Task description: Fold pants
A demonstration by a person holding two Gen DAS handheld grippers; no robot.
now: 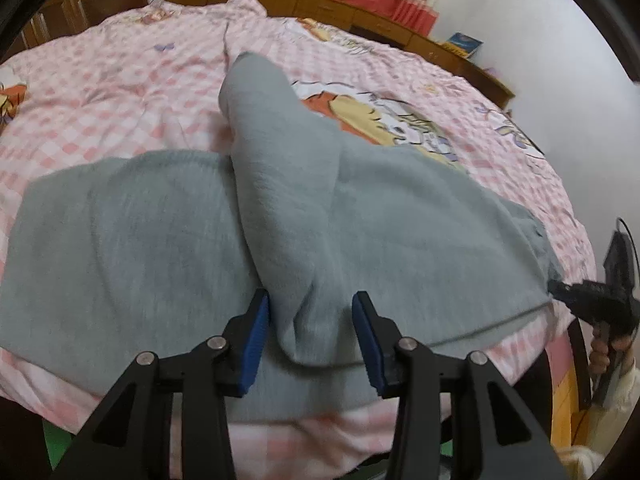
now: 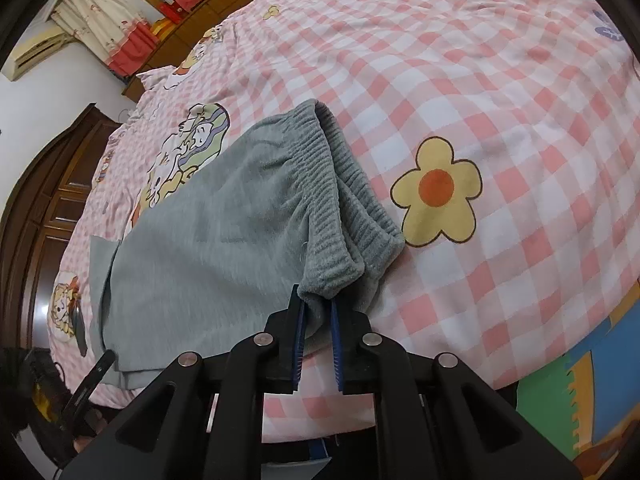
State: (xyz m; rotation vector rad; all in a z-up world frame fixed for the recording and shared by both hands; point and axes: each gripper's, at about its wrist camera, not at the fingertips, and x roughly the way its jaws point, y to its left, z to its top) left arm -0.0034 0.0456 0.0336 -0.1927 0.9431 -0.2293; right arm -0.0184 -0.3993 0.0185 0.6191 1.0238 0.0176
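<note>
Grey sweatpants (image 1: 360, 220) lie on the pink checked bed. In the left wrist view one part is folded over into a raised ridge running away from me. My left gripper (image 1: 310, 320) is open, its blue pads on either side of the near end of that fold. In the right wrist view the ribbed waistband (image 2: 340, 200) points toward me. My right gripper (image 2: 318, 312) is shut on the waistband's near corner. The right gripper also shows in the left wrist view (image 1: 588, 300) at the pants' right edge.
The pink checked quilt (image 2: 480, 80) with cartoon prints covers the bed. A wooden headboard (image 1: 360, 12) and red curtains stand at the far side. A dark wooden wardrobe (image 2: 44, 208) is at the left. A colourful foam floor mat (image 2: 592, 392) lies below the bed edge.
</note>
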